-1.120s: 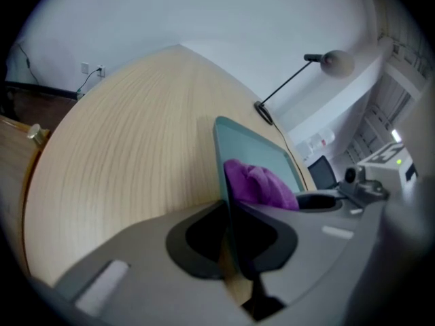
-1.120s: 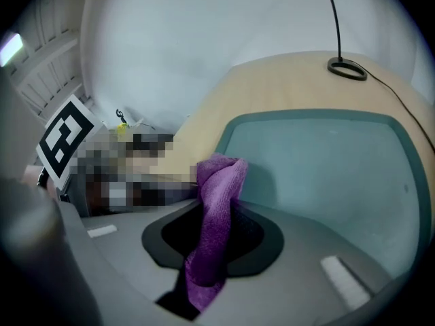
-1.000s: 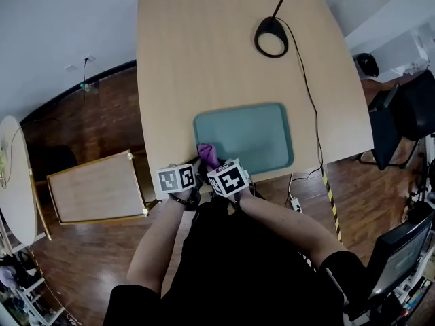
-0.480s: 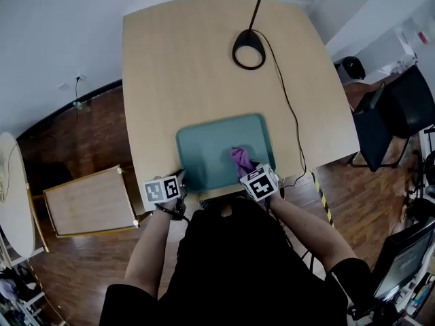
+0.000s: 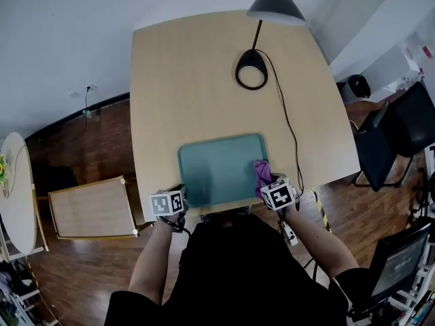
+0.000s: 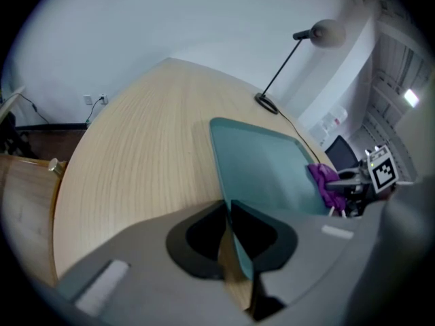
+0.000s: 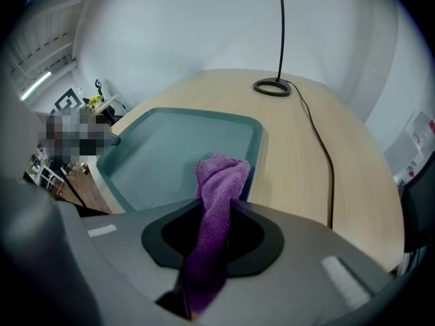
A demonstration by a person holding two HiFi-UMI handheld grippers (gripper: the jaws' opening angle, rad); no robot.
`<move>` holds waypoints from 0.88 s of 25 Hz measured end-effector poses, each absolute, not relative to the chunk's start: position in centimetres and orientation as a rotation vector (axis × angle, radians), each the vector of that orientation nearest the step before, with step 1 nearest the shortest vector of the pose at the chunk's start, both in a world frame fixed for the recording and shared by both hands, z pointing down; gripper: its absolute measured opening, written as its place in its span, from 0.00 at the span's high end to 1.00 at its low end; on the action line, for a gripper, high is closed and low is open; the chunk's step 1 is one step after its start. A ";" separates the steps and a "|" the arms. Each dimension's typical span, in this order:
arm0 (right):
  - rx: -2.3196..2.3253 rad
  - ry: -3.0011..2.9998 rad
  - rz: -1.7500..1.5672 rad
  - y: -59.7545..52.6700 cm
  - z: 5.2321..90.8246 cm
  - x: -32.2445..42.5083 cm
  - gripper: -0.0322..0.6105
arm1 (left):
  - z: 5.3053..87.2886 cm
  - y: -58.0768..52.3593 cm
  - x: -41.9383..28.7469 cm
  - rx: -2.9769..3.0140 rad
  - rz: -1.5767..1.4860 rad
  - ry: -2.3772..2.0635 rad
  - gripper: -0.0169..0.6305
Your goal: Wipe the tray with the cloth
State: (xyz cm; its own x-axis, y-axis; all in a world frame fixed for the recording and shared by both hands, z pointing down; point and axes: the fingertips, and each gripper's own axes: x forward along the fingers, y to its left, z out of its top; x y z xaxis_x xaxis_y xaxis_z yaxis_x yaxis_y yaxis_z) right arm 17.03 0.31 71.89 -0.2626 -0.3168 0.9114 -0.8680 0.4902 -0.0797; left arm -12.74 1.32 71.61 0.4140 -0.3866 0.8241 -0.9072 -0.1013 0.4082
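Round wooden table [image 5: 183,80], black desk lamp [image 5: 274,7] — office chair [image 5: 408,121]

Fuzzy cloth [image 7: 219,182]; smooth plastic tray [image 5: 217,172]; wood-grain table [image 5: 197,80].

One table [image 5: 183,80] carries one teal tray [image 5: 217,168] at its near edge, one purple cloth [image 5: 262,174] at the tray's near right corner, one black desk lamp [image 5: 251,70] toward the far right corner, and one black cable [image 5: 289,128] along the right side. There are two grippers: one left gripper [image 6: 228,208] and one right gripper [image 7: 217,208]. On the floor stand one small wooden table [image 5: 92,208], one round white table [image 5: 13,202] and one power strip [image 5: 289,233].
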 end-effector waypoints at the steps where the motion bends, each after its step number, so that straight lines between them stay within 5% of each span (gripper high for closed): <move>1: 0.986 -1.815 0.745 0.0 71.9 16.8 0.82 | 71.7 1.3 -12.8 1.688 0.669 -1.145 0.89; 22: 0.942 -1.762 0.703 -13.7 72.3 14.9 0.81 | 72.1 1.2 -12.6 1.702 0.708 -1.144 0.89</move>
